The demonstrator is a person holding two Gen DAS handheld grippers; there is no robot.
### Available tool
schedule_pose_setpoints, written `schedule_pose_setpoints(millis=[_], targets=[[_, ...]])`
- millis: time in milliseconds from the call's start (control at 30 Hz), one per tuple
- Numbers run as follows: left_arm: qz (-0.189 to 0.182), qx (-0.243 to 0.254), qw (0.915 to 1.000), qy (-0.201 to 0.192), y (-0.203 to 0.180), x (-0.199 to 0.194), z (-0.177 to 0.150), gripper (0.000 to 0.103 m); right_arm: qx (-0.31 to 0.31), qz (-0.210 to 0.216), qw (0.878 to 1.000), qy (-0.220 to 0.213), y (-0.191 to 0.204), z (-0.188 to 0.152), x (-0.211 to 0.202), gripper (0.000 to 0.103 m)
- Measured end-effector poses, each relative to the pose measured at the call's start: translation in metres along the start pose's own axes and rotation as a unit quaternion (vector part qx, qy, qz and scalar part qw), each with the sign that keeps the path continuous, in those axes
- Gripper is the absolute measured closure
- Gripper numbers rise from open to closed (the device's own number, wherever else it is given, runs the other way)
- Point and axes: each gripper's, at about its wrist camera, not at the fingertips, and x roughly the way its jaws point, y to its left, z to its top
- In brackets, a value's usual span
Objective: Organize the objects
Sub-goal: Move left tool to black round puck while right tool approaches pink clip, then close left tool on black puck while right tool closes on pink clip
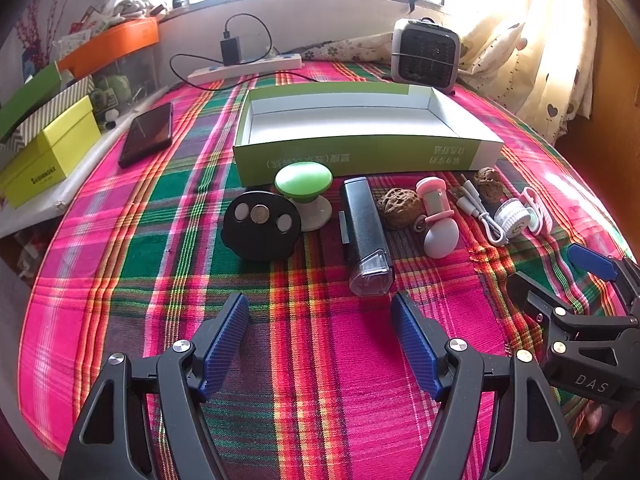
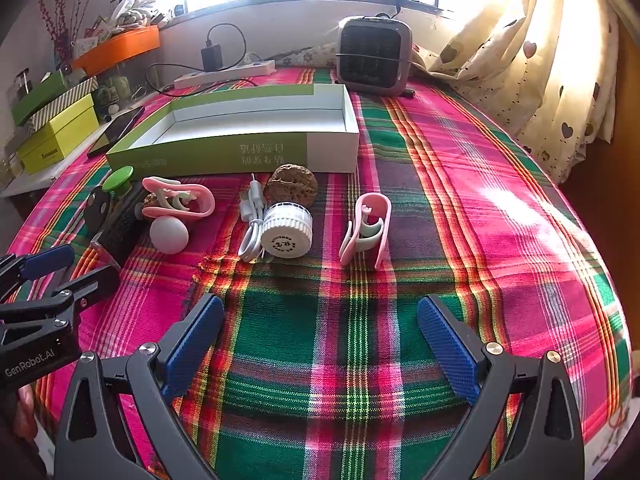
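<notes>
Both the left gripper (image 1: 320, 344) and right gripper (image 2: 320, 344) are held spread apart above the tabletop (image 2: 460, 184); nothing is gripped, and the green box (image 1: 360, 156) lies beyond.

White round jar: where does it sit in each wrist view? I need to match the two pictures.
Left wrist: jar right of centre, beside the white cable.
Right wrist: jar centre-left, right of the same cable.
Shared landmark: the green-and-white box behind the row of objects.
</notes>
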Motion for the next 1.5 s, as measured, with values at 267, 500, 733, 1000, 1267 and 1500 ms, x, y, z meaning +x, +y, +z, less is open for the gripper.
schedule_pose_setpoints(millis=[267, 500, 733, 1000, 1267, 1500], targets=[[-0.014, 0.014, 0.9998, -0.004, 0.005, 0.003, 0.001, 0.030, -0.007, 0.010, 1.000, 0.003, -0.009, 0.001, 0.000, 0.005], [-0.020, 0.010, 0.9997, -0.005, 0.010, 0.004, 0.001, 0.031, -0.003, 0.009, 1.000, 0.007, -0.017, 0.004, 0.003, 0.005], [-0.046, -0.017, 0.9988, -0.004, 0.027, 0.004, 0.005, 0.033, 0.022, 0.012, 1.000, 0.005, -0.033, 0.010, 0.003, 0.005], [-0.046, -0.041, 0.9980, -0.013, 0.047, -0.001, 0.010, 0.033, 0.029, -0.001, 1.000, -0.008, -0.045, 0.023, -0.001, 0.007], [-0.054, -0.044, 0.9975, -0.009, 0.061, -0.002, 0.016, 0.033, 0.037, 0.003, 0.999, -0.010, -0.049, 0.031, 0.001, 0.012], [-0.054, -0.050, 0.9973, -0.007, 0.067, 0.010, 0.030, 0.034, 0.041, 0.002, 0.999, 0.006, -0.052, 0.038, 0.010, 0.016]])
